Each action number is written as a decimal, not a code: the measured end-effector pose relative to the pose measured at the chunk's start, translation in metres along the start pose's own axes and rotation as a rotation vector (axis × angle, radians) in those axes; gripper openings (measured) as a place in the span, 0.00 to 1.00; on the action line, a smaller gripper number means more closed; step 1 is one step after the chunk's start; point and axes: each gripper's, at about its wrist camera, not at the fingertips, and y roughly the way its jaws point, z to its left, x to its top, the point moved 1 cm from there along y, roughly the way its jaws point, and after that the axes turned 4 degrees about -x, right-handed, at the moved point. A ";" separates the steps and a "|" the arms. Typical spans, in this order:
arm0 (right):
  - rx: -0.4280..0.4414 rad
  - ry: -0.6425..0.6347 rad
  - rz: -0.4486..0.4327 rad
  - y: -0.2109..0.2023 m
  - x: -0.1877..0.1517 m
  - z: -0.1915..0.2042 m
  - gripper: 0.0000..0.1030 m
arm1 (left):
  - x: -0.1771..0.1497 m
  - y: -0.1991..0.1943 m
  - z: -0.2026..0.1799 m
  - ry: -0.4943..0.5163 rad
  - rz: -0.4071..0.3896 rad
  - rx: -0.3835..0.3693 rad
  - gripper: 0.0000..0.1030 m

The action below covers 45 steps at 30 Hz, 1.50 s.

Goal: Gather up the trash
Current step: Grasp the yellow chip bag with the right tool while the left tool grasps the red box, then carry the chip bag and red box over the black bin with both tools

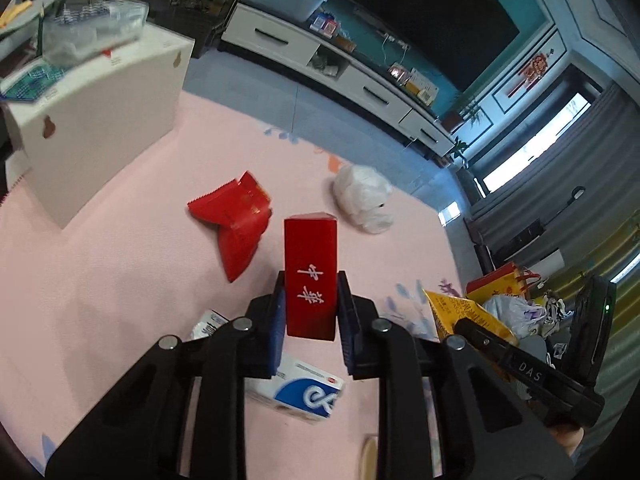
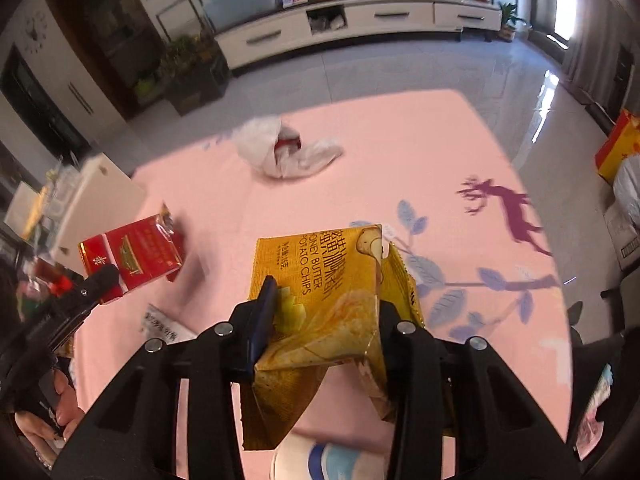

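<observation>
My left gripper is clamped on a red cigarette box, its blue pads pressing the two narrow sides, and the box stands upright between them, lifted clear of the pink mat. My right gripper is pinched on a yellow potato chip bag; the crumpled foil fills the gap between the fingers and sticks out past them, also off the mat. Right under my left gripper lies a white and blue carton, flat on the mat, with a small white packet just to its left. Farther out from the left gripper a torn red wrapper lies open, and beyond it to the right a crumpled white plastic bag; the right wrist view shows something red inside its mouth. A white box stands at the mat's far left edge, with a clear plastic bag and papers piled on top. Off the mat to the right, a yellow paper bag stands on the floor, holding bundled plastic bags.
</observation>
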 end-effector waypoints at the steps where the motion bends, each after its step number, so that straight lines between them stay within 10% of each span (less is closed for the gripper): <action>1: 0.004 0.014 -0.010 -0.011 -0.003 -0.003 0.39 | -0.001 -0.008 -0.005 0.008 -0.010 -0.001 0.23; 14: -0.037 0.051 -0.202 -0.098 -0.074 -0.022 0.40 | -0.078 -0.103 -0.061 0.050 -0.107 -0.097 0.23; 45: -0.162 0.089 -0.370 -0.172 -0.129 -0.086 0.42 | -0.152 -0.111 -0.129 0.158 -0.087 -0.320 0.23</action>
